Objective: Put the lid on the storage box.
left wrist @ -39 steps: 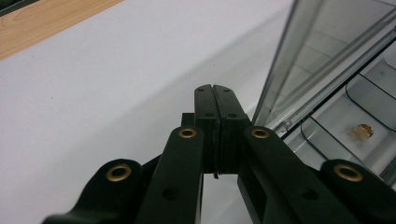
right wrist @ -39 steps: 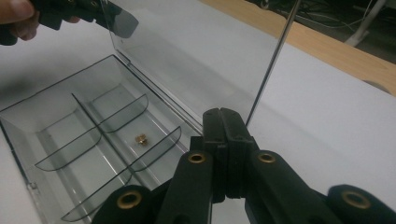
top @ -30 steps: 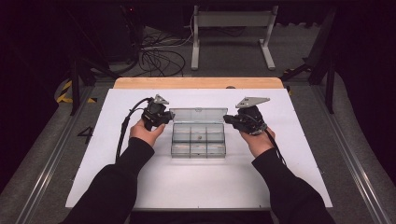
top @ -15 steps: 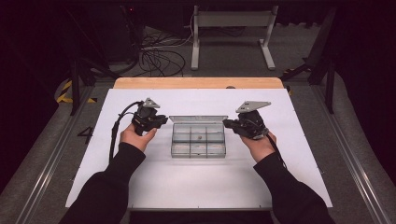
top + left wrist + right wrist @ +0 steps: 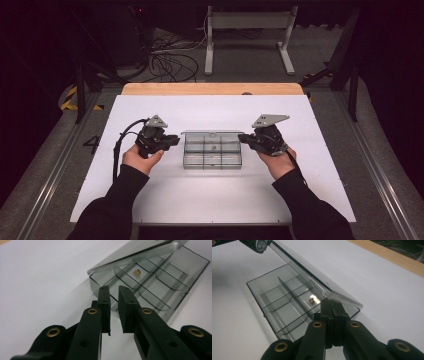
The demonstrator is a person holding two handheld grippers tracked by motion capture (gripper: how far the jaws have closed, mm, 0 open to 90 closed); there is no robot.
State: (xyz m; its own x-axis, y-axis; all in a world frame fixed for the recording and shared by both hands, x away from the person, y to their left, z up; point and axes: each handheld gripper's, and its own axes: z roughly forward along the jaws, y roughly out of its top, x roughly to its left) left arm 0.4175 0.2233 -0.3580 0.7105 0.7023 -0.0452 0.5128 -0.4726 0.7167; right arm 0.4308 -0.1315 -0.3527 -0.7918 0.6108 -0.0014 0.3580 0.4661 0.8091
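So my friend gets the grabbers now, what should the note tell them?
Left gripper: jaws a little apart, holding nothing, just left of the box.
Right gripper: shut, empty, at the box's right end.
Box: clear, with dividers, mid-table, lid partly raised.
One small brass piece sits in a middle compartment.
Done: the piece is in the box.
Left, probably: closing the lid.

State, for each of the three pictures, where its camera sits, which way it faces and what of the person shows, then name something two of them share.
High view: above the person's side, facing forward and down on the table; both forearms, left gripper, right gripper.
Left gripper view: rides the left gripper, facing the clear box.
Right gripper view: rides the right gripper, facing the box.
Shared: the small brass piece.
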